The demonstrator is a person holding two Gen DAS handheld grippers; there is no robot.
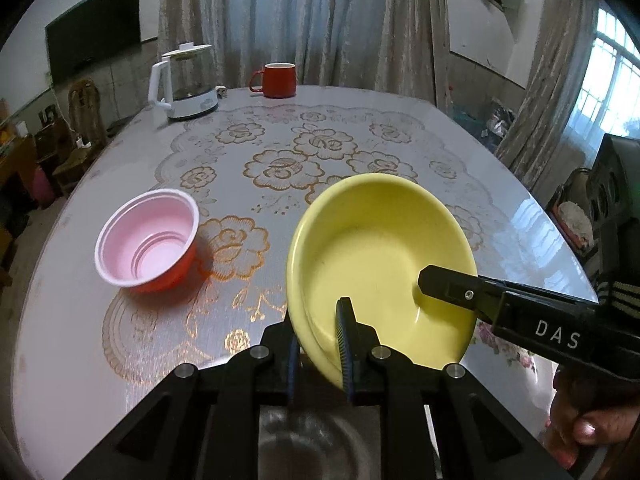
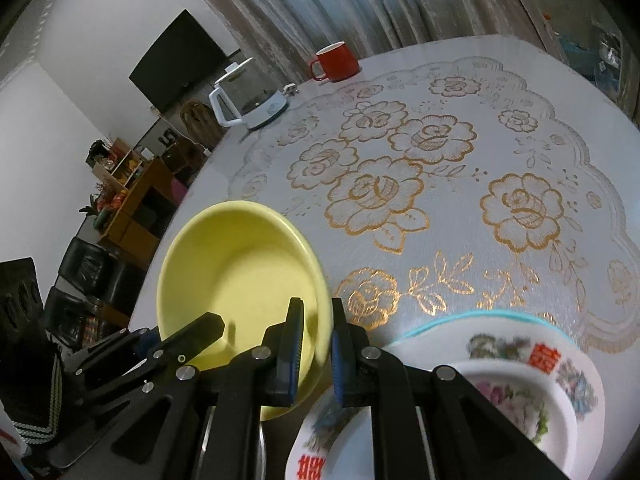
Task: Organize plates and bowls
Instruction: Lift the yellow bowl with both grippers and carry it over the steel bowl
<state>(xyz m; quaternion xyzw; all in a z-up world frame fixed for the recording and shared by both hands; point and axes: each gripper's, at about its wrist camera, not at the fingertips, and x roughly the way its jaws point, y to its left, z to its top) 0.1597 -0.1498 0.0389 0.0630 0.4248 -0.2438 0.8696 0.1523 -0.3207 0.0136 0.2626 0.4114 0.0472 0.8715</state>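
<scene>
Both grippers clamp one yellow bowl (image 1: 372, 264), which is tilted and lifted off the table (image 1: 360, 136). Left gripper (image 1: 320, 344): jaws closed on the bowl's near rim, one finger inside, one outside. Right gripper (image 2: 316, 344): jaws pinched on the bowl's rim too, wall between the pads; in the left view it comes in from the right, its tip inside the bowl. A hand (image 1: 588, 436) shows at the lower right of the left view, holding the right tool.

Under the right gripper, at the table's near edge: floral white dishes (image 2: 540, 384), one blue-rimmed; blurred, so the count is unclear.

Toward the left edge, well apart from the yellow bowl: red bowl with pink inside (image 1: 148, 240), upright.

Far edge: white-handled glass kettle (image 1: 186, 80) at the left, red mug (image 1: 278, 79) beside it, apart. Gold rose-pattern cover on the table.
</scene>
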